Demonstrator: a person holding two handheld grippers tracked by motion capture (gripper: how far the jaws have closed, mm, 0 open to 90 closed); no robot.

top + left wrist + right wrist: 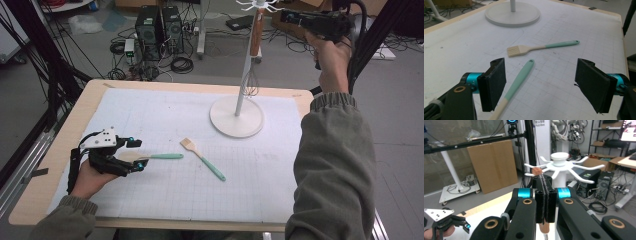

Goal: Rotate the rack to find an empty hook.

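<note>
- Right gripper (286, 16): raised high at the far right, level with the top of the white stand (236, 116). In the right gripper view its two black jaws stand pressed together with almost no gap.
- Pinched between those pads is the wooden handle of a whisk (256, 31). The handle's top end (536, 171) pokes out above the jaw tips, right at one of the stand's white hook arms (576, 167); its lower end shows below the pads. Whether the handle's end sits on the hook or only beside it cannot be told.
- In the high view the whisk hangs down alongside the stand's pole, its wire loops low beside the pole, above the round base.
- Left gripper (136, 154): held low over the near left part of the white gridded mat (165, 195), the hand resting near the surface. Its jaws are spread wide and grip nothing.
- Between the spread jaws, lying flat on the mat, is a utensil with a teal handle (517, 80); the pads (495, 82) stand clear of it on either side. Its working end is hidden under the gripper.
- A pastry brush (539, 47) with pale bristles and a teal handle lies on the mat a little beyond that, between the left gripper and the stand's base, apart from both.
- Table (90, 92): pale wood, the mat covering most of it.
</note>
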